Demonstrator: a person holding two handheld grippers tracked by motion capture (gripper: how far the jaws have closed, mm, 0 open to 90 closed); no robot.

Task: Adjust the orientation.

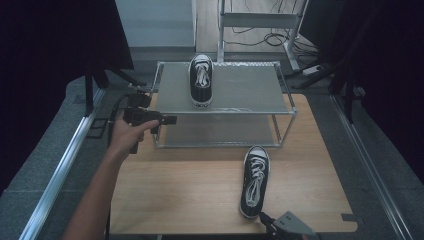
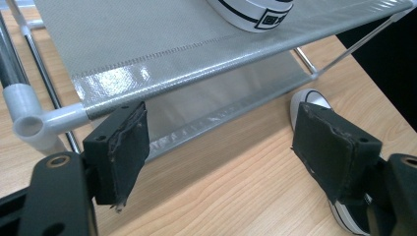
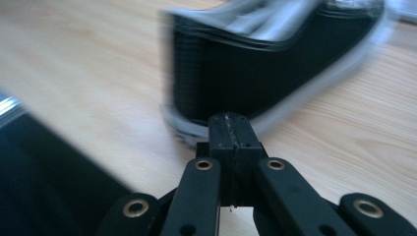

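Two sneakers: one [image 1: 201, 80] on the rack [image 1: 240, 85], one [image 1: 254, 180] on the table [image 1: 190, 195].

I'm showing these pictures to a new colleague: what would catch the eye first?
Two black sneakers: one stands on the top shelf of the grey rack, the other lies on the wooden table in front of it. The left gripper is open at the rack's left corner; the right gripper is shut just behind the table sneaker's heel.

- Two shoes: one [image 1: 201, 80] on the rack's top shelf, one [image 1: 254, 181] on the table.
- One rack [image 1: 227, 112] with two shelves.
- One table [image 1: 190, 195].
- Two grippers: left [image 1: 167, 120], right [image 1: 265, 218].
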